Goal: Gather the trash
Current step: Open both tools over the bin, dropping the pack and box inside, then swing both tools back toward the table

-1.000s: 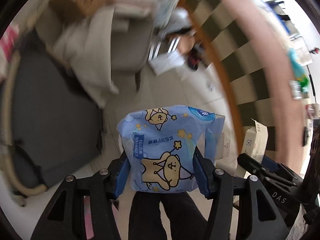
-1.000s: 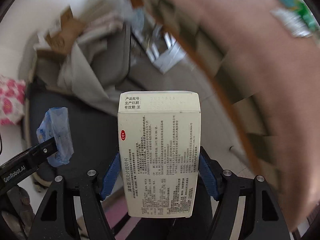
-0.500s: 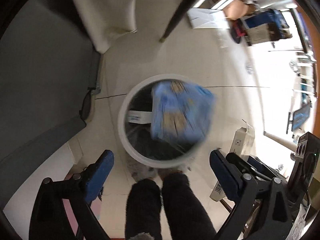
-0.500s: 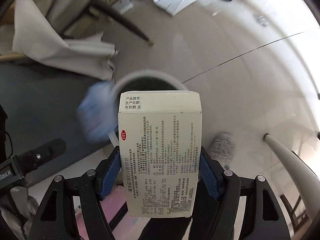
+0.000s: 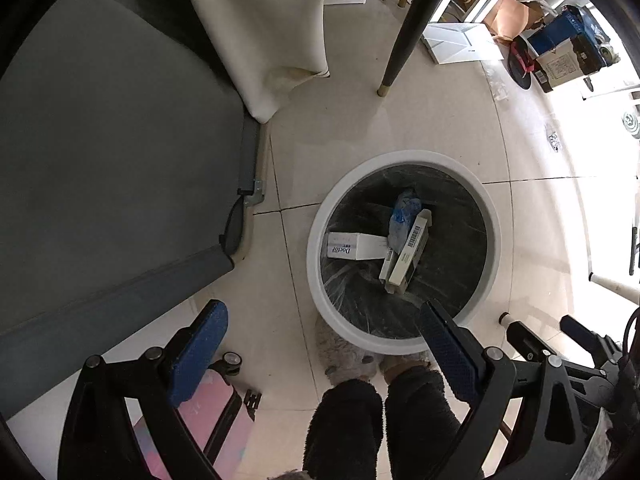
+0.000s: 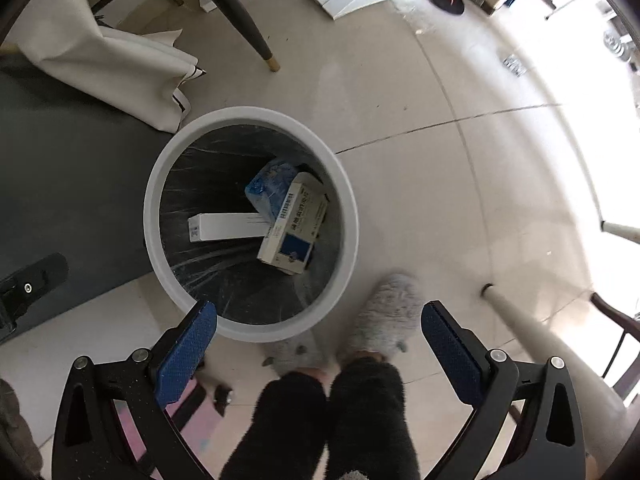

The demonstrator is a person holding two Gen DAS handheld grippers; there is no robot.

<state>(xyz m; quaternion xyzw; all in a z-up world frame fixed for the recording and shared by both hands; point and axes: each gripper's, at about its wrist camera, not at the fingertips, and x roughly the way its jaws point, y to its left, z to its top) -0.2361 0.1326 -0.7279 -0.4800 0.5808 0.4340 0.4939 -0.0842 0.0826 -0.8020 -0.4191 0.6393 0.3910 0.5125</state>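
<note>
A white round bin (image 5: 316, 216) with a black liner stands on the tiled floor; it also shows in the right wrist view (image 6: 152, 184). Inside lie the blue wipes pack (image 5: 404, 210) (image 6: 268, 184), the white medicine box (image 5: 408, 252) (image 6: 294, 226) and a long white box (image 5: 354, 246) (image 6: 228, 226). My left gripper (image 5: 322, 332) is open and empty above the bin's near rim. My right gripper (image 6: 320, 324) is open and empty above the bin's near right side.
A grey mat or cot (image 5: 112, 168) lies left of the bin. A dark chair leg (image 5: 400, 44) and a white cloth (image 5: 264, 28) are behind it. The person's legs and grey slippers (image 6: 384, 316) stand at the bin's near side. A white table leg (image 6: 540, 336) is at right.
The blue pack fell from my left gripper into the bin. My right gripper opened and the medicine box dropped into the bin. Both grippers now stand open over the bin.
</note>
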